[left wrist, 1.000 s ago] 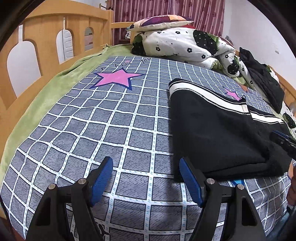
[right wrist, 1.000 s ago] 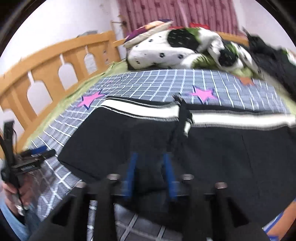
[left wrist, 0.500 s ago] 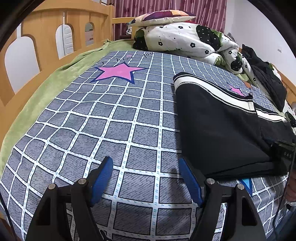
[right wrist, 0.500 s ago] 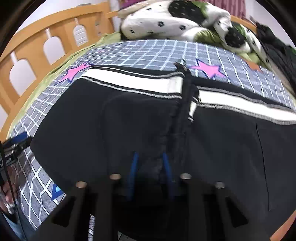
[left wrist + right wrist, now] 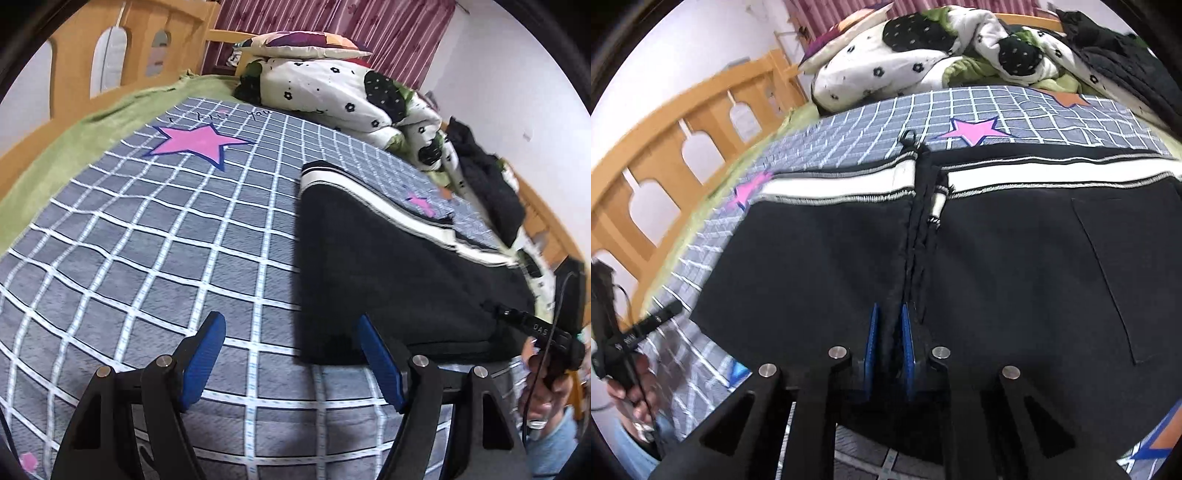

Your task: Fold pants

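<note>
On the grey checked bedspread, black white-banded pants are lying at one o'clock of my gaping, empty left gripper. My right gripper is pinching their centre seam, jaws opening slightly; I'm risking the fabric slipping free.

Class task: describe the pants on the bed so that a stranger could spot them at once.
Find the bed's grey checked blanket with pink stars. The pants lie flat on it, near its front edge. Unlike the crumpled dark clothes nearby, they carry a broad white waistband stripe.
</note>
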{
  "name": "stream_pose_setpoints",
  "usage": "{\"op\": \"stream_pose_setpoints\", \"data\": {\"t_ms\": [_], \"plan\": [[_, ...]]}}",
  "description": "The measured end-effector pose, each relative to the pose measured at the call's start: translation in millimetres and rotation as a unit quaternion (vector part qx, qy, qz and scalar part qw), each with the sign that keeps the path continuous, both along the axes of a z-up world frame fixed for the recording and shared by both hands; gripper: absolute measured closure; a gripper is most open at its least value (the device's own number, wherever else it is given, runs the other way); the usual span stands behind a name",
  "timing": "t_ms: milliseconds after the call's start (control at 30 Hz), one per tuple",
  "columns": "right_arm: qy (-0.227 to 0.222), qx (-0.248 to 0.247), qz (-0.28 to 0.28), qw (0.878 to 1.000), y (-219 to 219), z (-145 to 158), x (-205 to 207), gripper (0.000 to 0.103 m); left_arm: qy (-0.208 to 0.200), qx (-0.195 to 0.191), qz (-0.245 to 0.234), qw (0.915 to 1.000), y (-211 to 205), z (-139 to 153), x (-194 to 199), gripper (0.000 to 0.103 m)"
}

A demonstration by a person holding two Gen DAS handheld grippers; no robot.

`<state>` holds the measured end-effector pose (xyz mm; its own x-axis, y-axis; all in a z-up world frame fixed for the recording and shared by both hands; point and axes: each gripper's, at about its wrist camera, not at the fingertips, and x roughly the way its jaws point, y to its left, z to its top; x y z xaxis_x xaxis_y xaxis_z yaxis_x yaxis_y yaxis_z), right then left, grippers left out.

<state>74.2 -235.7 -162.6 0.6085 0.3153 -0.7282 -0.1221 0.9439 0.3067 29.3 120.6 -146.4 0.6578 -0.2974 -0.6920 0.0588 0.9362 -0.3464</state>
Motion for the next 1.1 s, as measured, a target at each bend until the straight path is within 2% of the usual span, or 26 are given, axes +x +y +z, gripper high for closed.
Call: {"op": "stream_pose_setpoints", "data": {"t_ms": [100,200,267,333,367,400,500,567,700,867,933,1033,1067,1100], "plan": [[-0.002,0.025,-0.012,1.000,-9,0,4,0.063,0.013,-0.030,0.002,0.9995,3,-7,5,0.030],[0.032,0.041,-0.016,0.999,-7,-16,19,0.055,0.024,-0.036,0.008,0.9990,2,-12,9,0.030],[0.053,0.049,-0.019,0.997,-2,-30,28,0.054,0.024,-0.038,0.007,0.9990,1,-12,10,0.030],[0.045,0.049,-0.017,0.998,5,-33,32,0.053,0.021,-0.035,0.004,0.9991,-1,-11,10,0.030],[0.049,0.045,-0.003,0.998,9,-32,36,0.058,0.020,-0.034,0.002,0.9992,-3,-11,11,0.030],[0.048,0.043,-0.002,0.998,10,-31,37,0.077,0.020,-0.037,-0.002,0.9991,-4,-11,12,0.030],[0.050,0.085,-0.014,0.995,-5,-29,37,0.087,0.031,-0.054,-0.011,0.9980,-8,-15,15,0.030],[0.022,0.108,-0.017,0.994,-16,-14,27,0.089,0.037,-0.050,-0.010,0.9980,-11,-17,16,0.030],[-0.028,0.061,-0.021,0.998,-28,15,8,0.089,0.036,-0.054,-0.019,0.9977,-16,-16,18,0.030],[0.014,-0.001,-0.027,1.000,-29,-24,23,0.087,0.039,-0.053,-0.029,0.9974,-33,-9,25,0.030],[0.009,-0.017,-0.027,0.999,-26,-28,21,0.085,0.030,-0.027,-0.029,0.9988,-44,1,26,0.030],[-0.005,-0.042,-0.030,0.999,-29,-10,3,0.080,0.008,0.006,-0.032,0.9995,-56,10,24,0.030],[-0.020,-0.042,-0.034,0.998,-32,-2,-8,0.076,0.011,0.020,-0.031,0.9993,-61,8,24,0.030],[-0.035,-0.042,-0.037,0.998,-36,3,-20,0.065,0.020,0.034,-0.029,0.9988,-65,3,25,0.030]]}}
